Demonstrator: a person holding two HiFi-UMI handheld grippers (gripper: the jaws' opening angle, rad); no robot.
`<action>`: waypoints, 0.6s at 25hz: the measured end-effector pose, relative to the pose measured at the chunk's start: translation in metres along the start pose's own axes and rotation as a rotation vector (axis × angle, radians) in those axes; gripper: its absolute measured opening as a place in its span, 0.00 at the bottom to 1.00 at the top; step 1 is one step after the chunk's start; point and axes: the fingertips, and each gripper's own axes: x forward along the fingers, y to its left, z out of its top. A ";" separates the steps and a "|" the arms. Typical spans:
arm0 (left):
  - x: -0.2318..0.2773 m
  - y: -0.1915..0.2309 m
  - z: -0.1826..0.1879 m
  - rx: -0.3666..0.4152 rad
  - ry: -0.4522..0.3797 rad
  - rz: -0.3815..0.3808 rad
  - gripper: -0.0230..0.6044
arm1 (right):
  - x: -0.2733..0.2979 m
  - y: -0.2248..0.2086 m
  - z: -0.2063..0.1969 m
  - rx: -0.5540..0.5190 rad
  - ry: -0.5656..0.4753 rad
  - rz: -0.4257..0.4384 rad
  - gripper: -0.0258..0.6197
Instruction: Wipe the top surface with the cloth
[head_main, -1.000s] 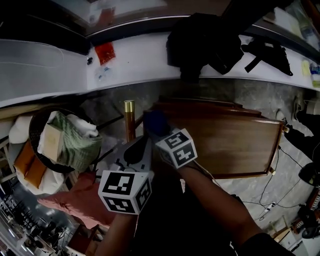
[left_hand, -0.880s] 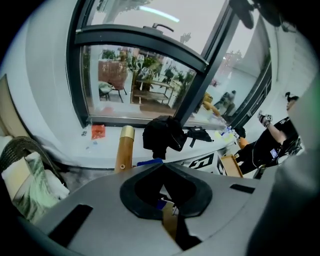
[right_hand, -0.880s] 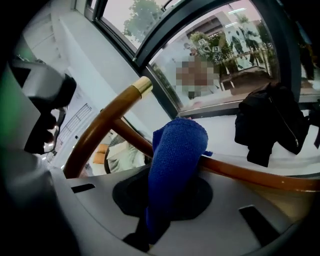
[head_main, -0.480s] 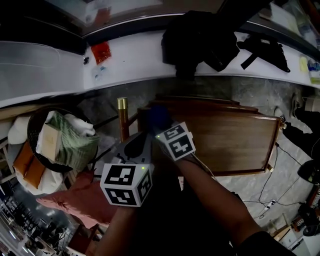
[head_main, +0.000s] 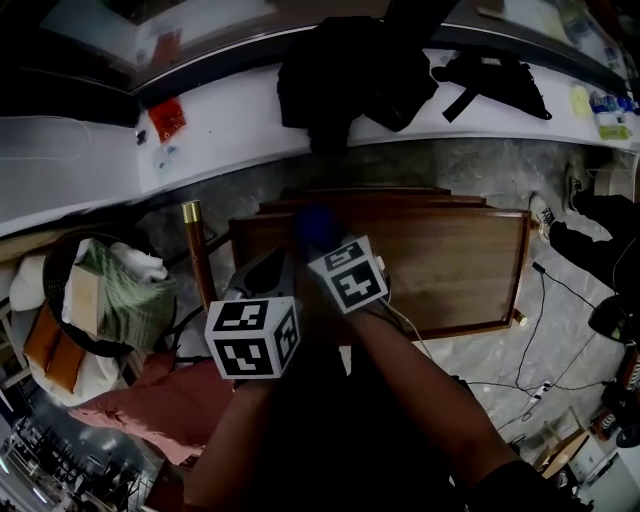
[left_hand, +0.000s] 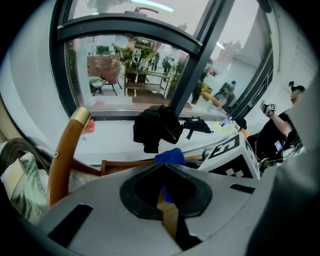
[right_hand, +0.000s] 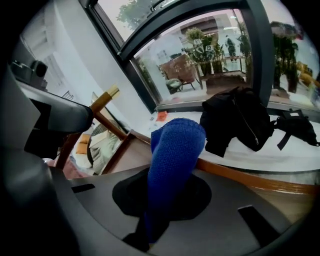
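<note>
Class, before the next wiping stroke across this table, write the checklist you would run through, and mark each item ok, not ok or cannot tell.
1. Blue cloth clamped in the right gripper: ok.
2. Left gripper shut with nothing between its jaws: ok.
3. Cloth positioned over the wooden tabletop, towards its left end: ok.
4. Cloth pressed onto the surface: cannot tell.
5. Brass-capped post left of the table, apart from both grippers: ok.

Dark-framed window above white ledge, mottled grey stone floor
</note>
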 end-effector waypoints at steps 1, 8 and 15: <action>0.006 -0.004 -0.001 0.004 0.003 0.006 0.05 | -0.005 -0.007 -0.002 0.006 -0.001 -0.007 0.11; 0.047 -0.045 -0.016 -0.001 0.063 -0.013 0.05 | -0.043 -0.054 -0.021 0.029 -0.002 -0.066 0.11; 0.075 -0.099 -0.018 0.033 0.084 -0.039 0.05 | -0.088 -0.109 -0.043 0.052 -0.015 -0.123 0.11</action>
